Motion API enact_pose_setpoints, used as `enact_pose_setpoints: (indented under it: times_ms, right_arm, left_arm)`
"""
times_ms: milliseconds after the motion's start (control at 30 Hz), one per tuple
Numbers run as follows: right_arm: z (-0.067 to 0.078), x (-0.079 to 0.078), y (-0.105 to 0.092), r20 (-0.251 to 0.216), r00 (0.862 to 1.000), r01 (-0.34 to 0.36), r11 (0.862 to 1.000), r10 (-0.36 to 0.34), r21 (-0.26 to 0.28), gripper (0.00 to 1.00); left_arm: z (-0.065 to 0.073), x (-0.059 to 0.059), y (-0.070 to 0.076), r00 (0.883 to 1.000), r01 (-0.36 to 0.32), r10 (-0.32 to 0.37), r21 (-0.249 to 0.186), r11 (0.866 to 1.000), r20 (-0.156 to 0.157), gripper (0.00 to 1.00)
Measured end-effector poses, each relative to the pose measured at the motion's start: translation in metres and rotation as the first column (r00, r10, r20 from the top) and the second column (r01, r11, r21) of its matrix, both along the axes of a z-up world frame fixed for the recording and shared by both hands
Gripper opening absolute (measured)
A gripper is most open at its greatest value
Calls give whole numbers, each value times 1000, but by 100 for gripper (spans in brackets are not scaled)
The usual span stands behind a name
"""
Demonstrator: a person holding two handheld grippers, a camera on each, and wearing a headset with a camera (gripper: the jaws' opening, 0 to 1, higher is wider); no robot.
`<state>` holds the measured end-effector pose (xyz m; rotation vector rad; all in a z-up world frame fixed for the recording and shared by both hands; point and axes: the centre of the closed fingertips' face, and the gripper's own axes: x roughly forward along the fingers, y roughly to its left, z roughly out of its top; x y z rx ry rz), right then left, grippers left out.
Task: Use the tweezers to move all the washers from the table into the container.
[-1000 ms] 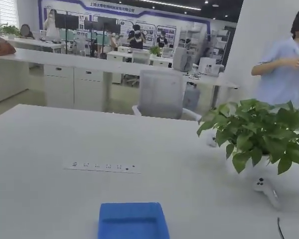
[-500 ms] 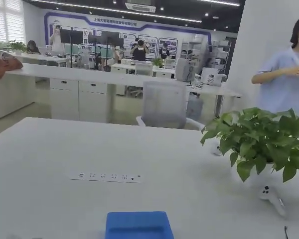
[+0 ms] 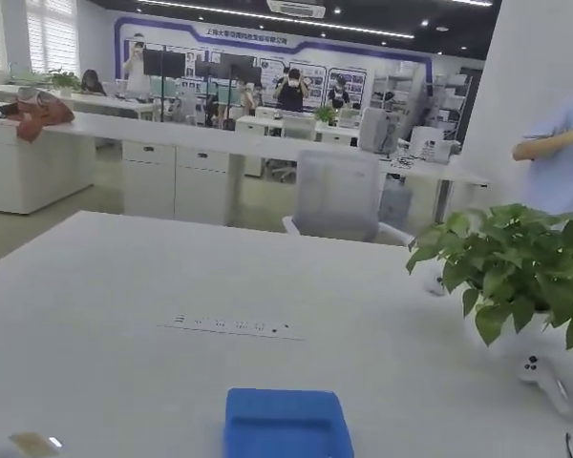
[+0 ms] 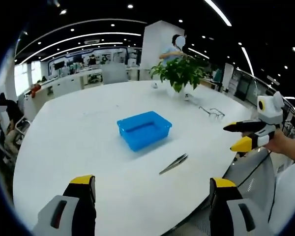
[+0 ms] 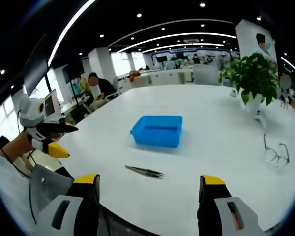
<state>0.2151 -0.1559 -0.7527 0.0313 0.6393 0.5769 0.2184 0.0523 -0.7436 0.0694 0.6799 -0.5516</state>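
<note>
Left gripper (image 4: 151, 182) at the bottom of the left gripper view; fingers (image 4: 81, 181) spread wide apart, nothing between them; it hung over the near edge of the white table (image 4: 73, 137); right gripper (image 5: 148, 179) at the bottom of the right gripper view, fingers (image 5: 211, 180) likewise wide apart and empty, also at the table edge; each gripper showed in the other's view, hand-held off the table edge, fingers parted with nothing held.

Tweezers (image 4: 173, 163) lay flat on the table, lower centre of the left gripper view, between the fingers and the blue container (image 4: 144, 129); tweezers near the container but not touching it, and clear of both grippers; container sat centre frame, open side up, contents not readable.

Glasses (image 4: 211, 112) lay on the table right of the container, well apart from it; potted plant (image 4: 179, 71) stood on the table, upper centre; a person stood behind it.

Head view: container at bottom centre, cut by the frame edge; socket strip (image 3: 231, 326) set in the table above it; plant at the right edge, a white controller (image 3: 544, 377) just below it; grey chair (image 3: 339, 196) behind the table at centre.
</note>
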Motion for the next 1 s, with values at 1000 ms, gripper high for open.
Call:
enact_pose_setpoints:
  times_ms: [1000]
  right_arm:
    - [-9,1,-13,-40,999,30,999,-31,-41,92]
  left_arm:
    - [3,1,17,989,-144,144,-8,990,44,96]
